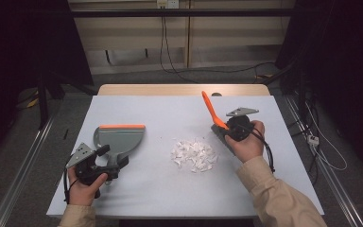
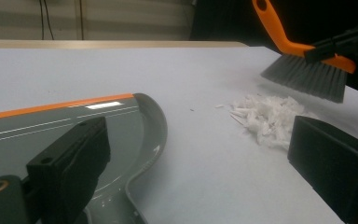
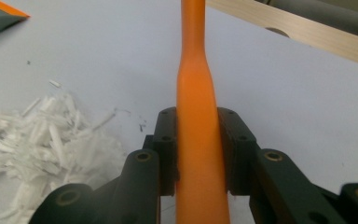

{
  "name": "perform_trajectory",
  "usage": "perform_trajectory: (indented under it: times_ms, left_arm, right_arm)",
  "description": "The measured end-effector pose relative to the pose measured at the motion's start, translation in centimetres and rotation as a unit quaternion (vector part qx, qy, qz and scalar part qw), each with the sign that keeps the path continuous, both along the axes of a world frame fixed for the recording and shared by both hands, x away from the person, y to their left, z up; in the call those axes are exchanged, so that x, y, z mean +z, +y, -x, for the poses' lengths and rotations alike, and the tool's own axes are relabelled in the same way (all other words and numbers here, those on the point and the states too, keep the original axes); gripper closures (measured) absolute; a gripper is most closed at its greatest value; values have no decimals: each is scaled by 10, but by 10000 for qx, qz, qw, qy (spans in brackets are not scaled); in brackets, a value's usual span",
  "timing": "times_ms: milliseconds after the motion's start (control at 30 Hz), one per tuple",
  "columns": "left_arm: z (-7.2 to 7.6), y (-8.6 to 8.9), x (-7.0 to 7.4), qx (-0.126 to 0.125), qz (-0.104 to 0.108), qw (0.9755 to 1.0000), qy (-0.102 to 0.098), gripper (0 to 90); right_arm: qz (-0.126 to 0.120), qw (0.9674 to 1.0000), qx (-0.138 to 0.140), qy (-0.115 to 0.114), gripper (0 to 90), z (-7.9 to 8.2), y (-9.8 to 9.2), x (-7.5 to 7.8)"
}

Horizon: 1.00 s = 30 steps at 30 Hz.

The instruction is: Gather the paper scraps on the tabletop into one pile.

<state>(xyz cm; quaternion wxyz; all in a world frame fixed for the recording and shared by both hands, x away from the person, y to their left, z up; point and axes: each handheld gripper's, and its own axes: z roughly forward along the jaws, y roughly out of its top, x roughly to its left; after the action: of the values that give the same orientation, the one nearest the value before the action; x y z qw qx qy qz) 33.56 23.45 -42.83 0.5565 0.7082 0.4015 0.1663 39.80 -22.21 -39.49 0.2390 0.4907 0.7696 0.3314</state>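
Observation:
A grey dustpan point(image 1: 122, 138) with an orange front lip lies flat on the white table at the left; its pan point(image 2: 51, 130) is close up in the left gripper view. My left gripper point(image 1: 109, 161) sits over the dustpan's handle, and its jaws point(image 2: 198, 135) stand wide apart with bare table between them. My right gripper point(image 1: 230, 126) is shut on the orange handle point(image 3: 196, 116) of a hand brush point(image 1: 211, 109). The brush's grey bristles point(image 2: 307, 77) hang just above the table beyond a pile of white paper scraps point(image 1: 194, 153) point(image 2: 265, 114) point(image 3: 42, 144).
The table's wooden far edge point(image 1: 184, 90) shows beyond the white covering. Metal rails point(image 1: 23, 165) run along both sides of the table. Cables point(image 1: 326, 156) lie on the floor at the right and hang at the back wall.

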Motion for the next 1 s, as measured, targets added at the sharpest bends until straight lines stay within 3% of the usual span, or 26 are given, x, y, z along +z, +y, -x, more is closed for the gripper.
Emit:
perform_trajectory:
  times_ms: [133, 200, 300, 367, 667, 767, 833, 900, 1000]
  left_arm:
    - [-2, -3, 1, -8, 59, 10000, -14, 54]
    - [-4, -4, 1, -27, 45, 10000, -18, 55]
    - [-6, -6, 1, -44, 44, 10000, -18, 55]
    - [-7, -7, 1, -60, 53, 10000, -22, 55]
    - [-8, -10, 0, -101, -3, 9999, -21, 55]
    - [-7, -10, -1, -117, -46, 9999, -22, 55]
    - [-5, -8, -1, -112, -44, 9999, -6, 55]
    - [-4, -6, 0, -105, -40, 9999, -14, 55]
    - [-3, -4, 0, -73, -35, 10000, -39, 55]
  right_arm:
    - [92, 9996, -249, 25, 717, 16, 4, -17]
    - [-168, 9994, -294, -73, 717, 22, 9, -22]
    - [-223, 9990, -359, -117, 716, 26, 21, -24]
    - [-376, 9984, -400, -116, 716, 27, 29, -25]
    - [-480, 9972, -437, -376, 715, 19, 67, -29]
    - [-787, 9957, -346, -353, 716, 13, 73, -31]
    - [-510, 9974, -198, -461, 717, 11, 80, -28]
    - [-582, 9970, -118, -505, 717, 8, 80, -24]
    - [-393, 9971, 6, -645, 717, 5, 77, -15]
